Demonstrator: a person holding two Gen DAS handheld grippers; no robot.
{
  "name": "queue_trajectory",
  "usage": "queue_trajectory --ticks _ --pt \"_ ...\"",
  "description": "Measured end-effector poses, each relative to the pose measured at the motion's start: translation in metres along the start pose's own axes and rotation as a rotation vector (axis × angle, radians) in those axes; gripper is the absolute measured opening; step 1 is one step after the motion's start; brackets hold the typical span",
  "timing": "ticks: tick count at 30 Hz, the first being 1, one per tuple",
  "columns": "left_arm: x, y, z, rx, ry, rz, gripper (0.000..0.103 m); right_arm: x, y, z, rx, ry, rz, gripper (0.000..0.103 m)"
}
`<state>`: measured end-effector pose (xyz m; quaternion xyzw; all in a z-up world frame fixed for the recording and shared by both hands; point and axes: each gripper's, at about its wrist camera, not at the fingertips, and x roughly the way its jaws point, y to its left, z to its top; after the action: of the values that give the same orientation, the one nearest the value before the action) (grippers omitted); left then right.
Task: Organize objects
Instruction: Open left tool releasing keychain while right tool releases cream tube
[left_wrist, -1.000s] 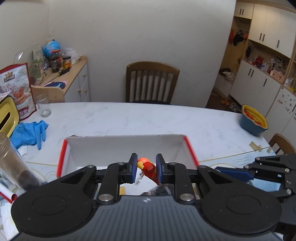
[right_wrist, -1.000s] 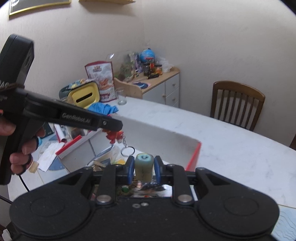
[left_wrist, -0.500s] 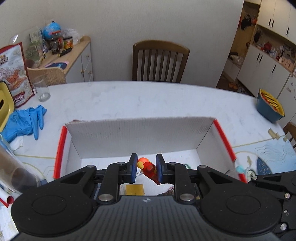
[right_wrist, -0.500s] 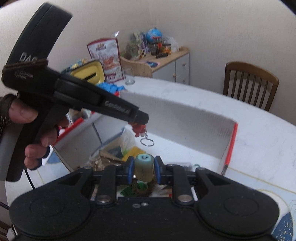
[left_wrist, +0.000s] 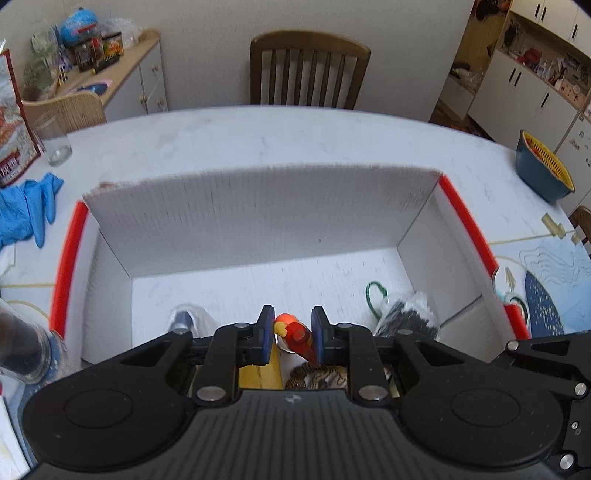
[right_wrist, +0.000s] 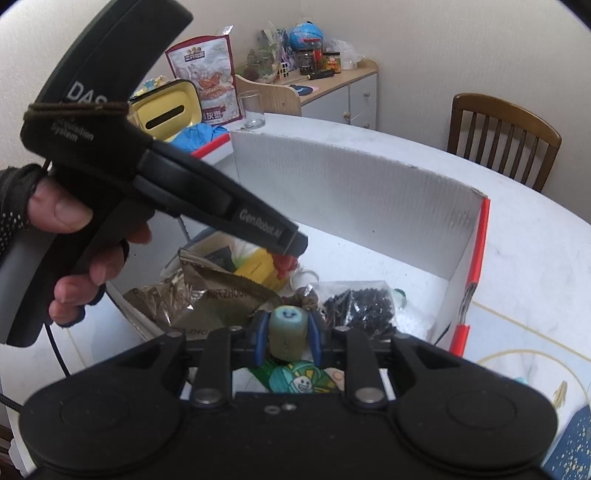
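Observation:
My left gripper (left_wrist: 293, 334) is shut on a small red and orange figure keychain (left_wrist: 297, 336), held low inside the white box with red edges (left_wrist: 258, 206). In the right wrist view the left gripper (right_wrist: 288, 254) hangs over the box (right_wrist: 369, 199) with the red figure (right_wrist: 283, 266) and its key ring below its tip. My right gripper (right_wrist: 288, 332) is shut on a pale green cylinder with a blue smiley face (right_wrist: 287, 332), over the box's near side.
The box holds a bag of black bits (right_wrist: 356, 306), a crumpled foil packet (right_wrist: 210, 295), a yellow item (right_wrist: 258, 269) and a green cartoon packet (right_wrist: 303, 380). On the table are blue gloves (left_wrist: 26, 210), a glass (left_wrist: 55, 140) and a blue bowl (left_wrist: 543, 170). A chair (left_wrist: 308, 70) stands beyond.
Both grippers have moved forward and down into the box with their objects held. The box fills more of both views.

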<state>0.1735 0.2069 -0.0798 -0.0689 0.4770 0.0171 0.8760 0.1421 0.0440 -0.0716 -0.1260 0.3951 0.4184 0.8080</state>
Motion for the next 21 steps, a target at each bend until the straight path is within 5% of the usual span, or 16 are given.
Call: queue_trajectory --ticks 10,15,21 --pt "0.008 0.001 -0.005 -0.005 0.053 0.022 0.022 -0.003 -0.007 0.004 0.025 0.008 -0.007 0.029" --pt "0.000 0.000 -0.007 -0.014 0.027 0.028 0.057 -0.012 -0.008 0.002 0.030 -0.005 0.002 0.034" --pt "-0.015 -0.005 -0.008 -0.021 -0.005 0.041 0.057 -0.029 -0.010 0.003 0.038 -0.035 0.020 0.038"
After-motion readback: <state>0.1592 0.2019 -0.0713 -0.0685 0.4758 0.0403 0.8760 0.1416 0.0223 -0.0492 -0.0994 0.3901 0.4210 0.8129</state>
